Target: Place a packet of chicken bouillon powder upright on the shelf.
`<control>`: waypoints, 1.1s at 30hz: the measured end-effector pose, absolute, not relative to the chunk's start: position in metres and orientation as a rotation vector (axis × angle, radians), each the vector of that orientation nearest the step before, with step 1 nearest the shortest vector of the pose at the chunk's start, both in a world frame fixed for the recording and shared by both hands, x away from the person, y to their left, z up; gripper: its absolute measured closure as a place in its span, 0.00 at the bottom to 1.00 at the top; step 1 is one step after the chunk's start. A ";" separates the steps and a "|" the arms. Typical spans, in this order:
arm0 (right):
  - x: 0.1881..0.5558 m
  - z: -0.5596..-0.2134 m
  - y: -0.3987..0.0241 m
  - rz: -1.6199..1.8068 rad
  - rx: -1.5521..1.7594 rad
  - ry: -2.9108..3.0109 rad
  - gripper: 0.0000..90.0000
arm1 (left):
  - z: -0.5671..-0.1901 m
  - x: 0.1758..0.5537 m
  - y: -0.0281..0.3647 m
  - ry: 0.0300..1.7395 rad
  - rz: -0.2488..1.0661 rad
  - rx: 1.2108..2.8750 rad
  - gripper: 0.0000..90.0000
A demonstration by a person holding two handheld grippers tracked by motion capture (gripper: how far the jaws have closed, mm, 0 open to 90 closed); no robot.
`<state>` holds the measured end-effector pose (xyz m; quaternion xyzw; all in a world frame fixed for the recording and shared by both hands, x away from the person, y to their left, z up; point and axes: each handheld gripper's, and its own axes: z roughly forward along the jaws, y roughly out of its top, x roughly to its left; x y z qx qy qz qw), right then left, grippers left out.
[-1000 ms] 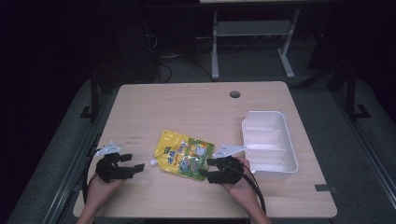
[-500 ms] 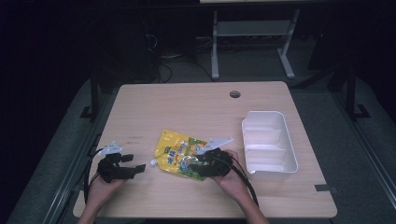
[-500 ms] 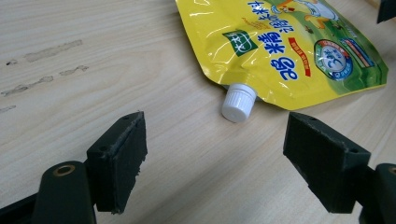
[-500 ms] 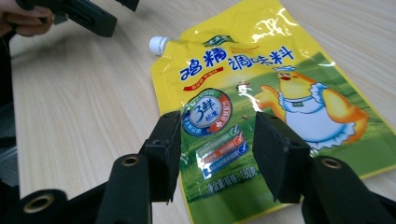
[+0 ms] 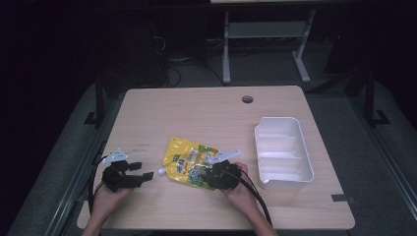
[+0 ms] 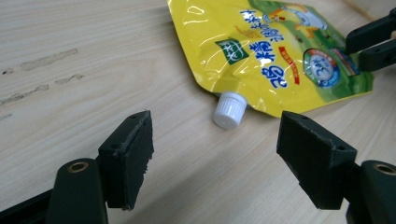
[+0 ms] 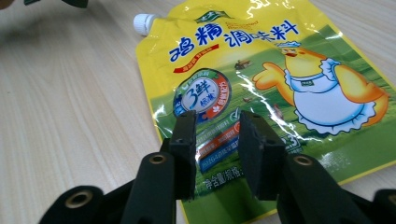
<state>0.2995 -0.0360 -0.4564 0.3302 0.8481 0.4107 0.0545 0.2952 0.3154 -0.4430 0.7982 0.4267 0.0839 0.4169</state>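
Right gripper is sitting over the near end of a yellow seasoning pouch, jaws narrowly parted above its print; white cap is lying far ahead-left; pouch is resting flat on wooden table.

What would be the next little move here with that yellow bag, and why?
Probably close the right tool on the yellow pouch. Its jaws stand a little apart over the pouch's lower edge in the right gripper view, with the pouch lying flat on the table. The left tool is wide open, facing the white cap without touching it, so the pouch looks ungripped.
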 end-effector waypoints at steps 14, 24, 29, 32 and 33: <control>0.295 -0.458 -0.032 1.188 0.953 2.549 0.80 | -0.433 0.329 0.278 1.086 0.151 2.068 0.42; 0.293 -0.458 -0.030 1.158 0.913 2.536 0.80 | -0.431 0.369 0.264 1.128 0.143 2.087 0.47; 0.293 -0.458 -0.031 1.166 0.914 2.539 0.80 | -0.440 0.380 0.267 1.167 0.101 2.059 0.51; 0.293 -0.458 -0.031 1.170 0.915 2.540 0.80 | -0.445 0.384 0.268 1.181 0.069 2.042 0.51; 0.293 -0.458 -0.031 1.171 0.915 2.540 0.80 | -0.445 0.384 0.268 1.181 0.069 2.042 0.52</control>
